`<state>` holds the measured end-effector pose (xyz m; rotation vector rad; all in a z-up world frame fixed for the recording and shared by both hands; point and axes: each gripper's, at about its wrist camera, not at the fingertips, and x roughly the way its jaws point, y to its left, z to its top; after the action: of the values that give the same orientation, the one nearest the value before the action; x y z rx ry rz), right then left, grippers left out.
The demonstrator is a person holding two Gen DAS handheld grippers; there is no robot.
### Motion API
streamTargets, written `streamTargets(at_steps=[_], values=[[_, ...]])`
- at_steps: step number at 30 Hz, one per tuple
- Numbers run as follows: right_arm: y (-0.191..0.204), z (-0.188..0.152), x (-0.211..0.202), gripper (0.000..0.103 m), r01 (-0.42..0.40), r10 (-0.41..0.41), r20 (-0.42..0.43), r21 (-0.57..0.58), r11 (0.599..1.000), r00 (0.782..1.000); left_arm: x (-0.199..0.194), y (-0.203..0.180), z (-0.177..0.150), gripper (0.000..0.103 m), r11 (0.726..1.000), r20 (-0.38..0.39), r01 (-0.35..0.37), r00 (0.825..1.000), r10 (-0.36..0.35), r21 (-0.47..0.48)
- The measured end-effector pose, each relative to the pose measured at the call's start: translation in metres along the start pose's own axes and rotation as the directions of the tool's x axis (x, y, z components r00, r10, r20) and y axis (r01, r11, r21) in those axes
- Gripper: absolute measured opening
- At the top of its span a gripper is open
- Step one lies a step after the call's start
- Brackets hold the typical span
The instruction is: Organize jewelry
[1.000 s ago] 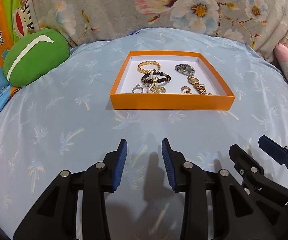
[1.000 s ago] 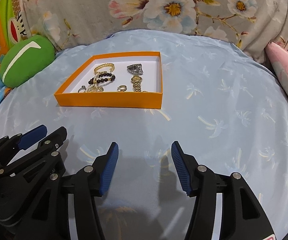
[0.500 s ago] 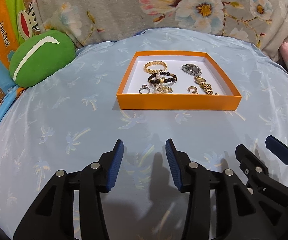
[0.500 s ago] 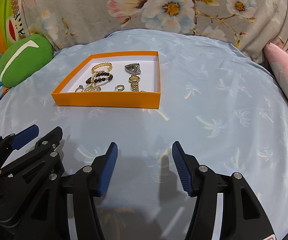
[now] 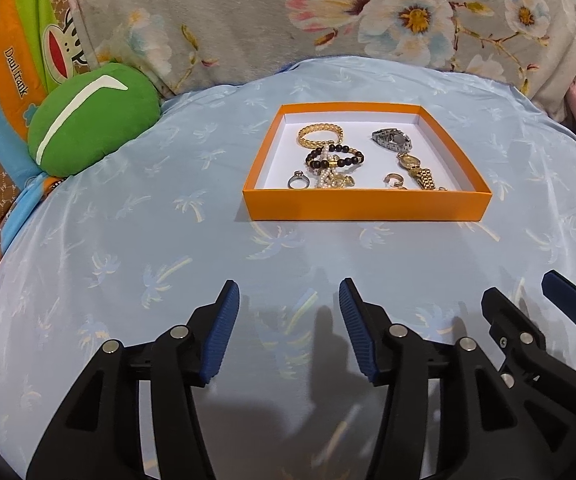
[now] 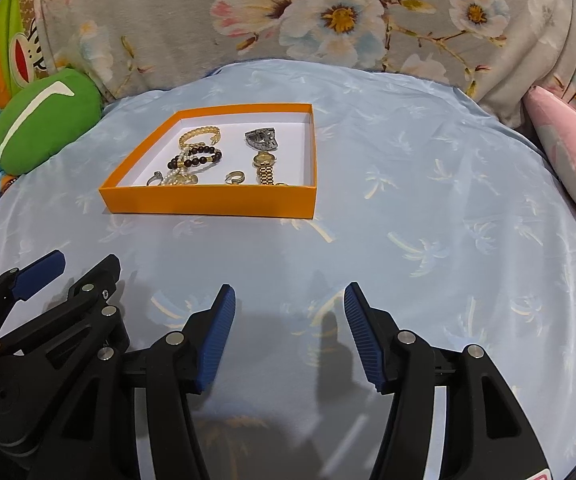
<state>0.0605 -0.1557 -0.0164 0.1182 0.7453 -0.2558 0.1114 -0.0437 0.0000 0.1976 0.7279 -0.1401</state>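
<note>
Soft blue bedcover [image 5: 128, 240] carries the orange tray [image 5: 363, 206] of tangled jewelry [image 5: 333, 160] well ahead of both grippers; left gripper [image 5: 288, 320] is opening on nothing, right gripper [image 6: 288, 324] stands apart and empty, so risk: snagging intertwined bracelets, tipping tray on yielding fabric.
</note>
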Motion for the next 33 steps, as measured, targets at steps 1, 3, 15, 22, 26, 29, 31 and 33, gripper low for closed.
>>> streamTargets(at_steps=[1, 3, 15, 22, 26, 29, 31, 33], values=[[0.0000, -0.0001, 0.0001, 0.057, 0.000, 0.000, 0.000, 0.000, 1.000, 1.000, 0.0001, -0.0002, 0.0003, 0.050, 1.000, 0.000, -0.002, 1.000, 0.002, 0.001], [-0.0005, 0.0001, 0.0002, 0.057, 0.001, -0.001, 0.000, -0.001, 1.000, 1.000, -0.0003, -0.0001, -0.0003, 0.051, 1.000, 0.002, -0.008, 1.000, 0.008, 0.001], [-0.0022, -0.0001, -0.0003, 0.057, 0.003, -0.003, 0.004, -0.001, 1.000, 1.000, -0.0021, 0.0015, -0.0002, 0.057, 0.999, 0.009, -0.034, 0.999, 0.034, -0.005], [-0.0027, 0.0000, -0.0004, 0.057, 0.004, -0.004, 0.004, -0.001, 1.000, 1.000, -0.0023, 0.0012, 0.0000, 0.057, 0.999, 0.008, -0.033, 0.999, 0.034, -0.005], [-0.0024, -0.0001, -0.0003, 0.057, 0.004, -0.004, 0.004, -0.001, 1.000, 1.000, -0.0022, 0.0007, 0.0005, 0.057, 0.999, 0.008, -0.033, 0.999, 0.033, -0.005], [-0.0023, -0.0001, -0.0003, 0.057, 0.004, -0.004, 0.004, -0.001, 1.000, 1.000, -0.0021, 0.0008, 0.0004, 0.057, 0.999, 0.007, -0.033, 0.999, 0.033, -0.005], [-0.0024, -0.0002, -0.0003, 0.057, 0.004, -0.004, 0.004, -0.001, 1.000, 1.000, -0.0023, 0.0007, 0.0004, 0.057, 0.999, 0.008, -0.033, 0.999, 0.033, -0.005], [-0.0026, -0.0001, -0.0004, 0.057, 0.004, -0.004, 0.005, -0.001, 1.000, 1.000, -0.0021, 0.0010, 0.0003, 0.057, 0.999, 0.008, -0.033, 0.999, 0.033, -0.005]])
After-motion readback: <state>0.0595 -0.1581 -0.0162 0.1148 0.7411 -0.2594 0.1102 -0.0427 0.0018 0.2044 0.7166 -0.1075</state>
